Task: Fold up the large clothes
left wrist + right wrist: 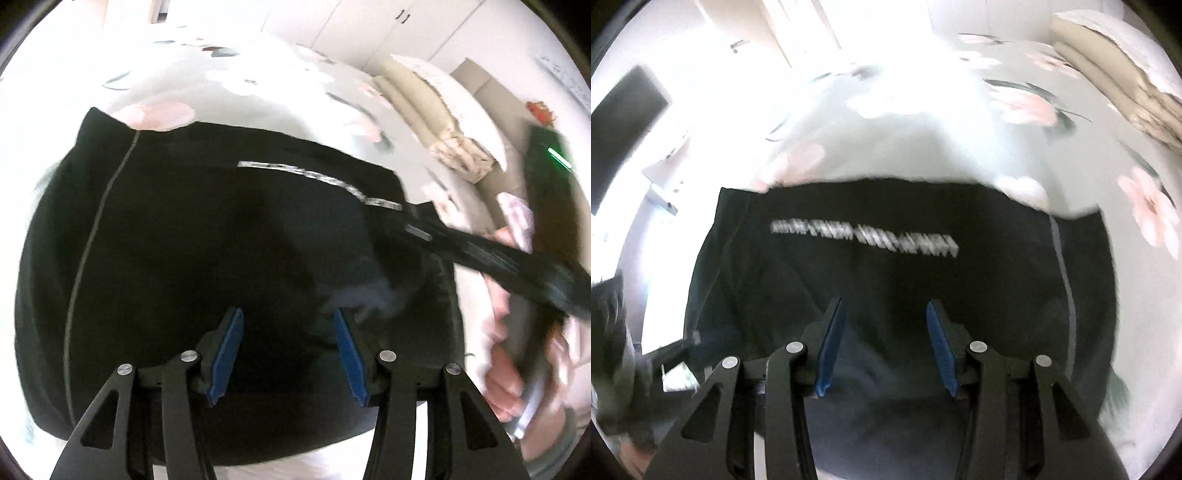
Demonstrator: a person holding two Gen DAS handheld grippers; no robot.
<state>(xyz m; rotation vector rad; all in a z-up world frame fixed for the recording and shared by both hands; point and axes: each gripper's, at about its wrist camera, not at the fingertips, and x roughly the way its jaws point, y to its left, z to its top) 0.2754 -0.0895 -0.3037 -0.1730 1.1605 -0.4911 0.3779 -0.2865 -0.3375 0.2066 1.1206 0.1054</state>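
Observation:
A black garment (192, 251) with a white line of print lies spread on a pale floral bedsheet (229, 85). My left gripper (288, 325) is open and empty just above the cloth, its blue pads (229, 354) apart. The right gripper's black body (491, 254) reaches in from the right over the garment's right edge, held by a hand. In the right wrist view the same garment (886, 280) fills the middle. My right gripper (884, 321) is open and empty above it, its blue pads (942, 350) apart. The view is blurred by motion.
Folded beige bedding (436, 114) sits at the far right of the bed, also in the right wrist view (1126, 74). White wardrobe doors (388, 26) stand behind. A dark screen (624, 129) is at the left in the right wrist view.

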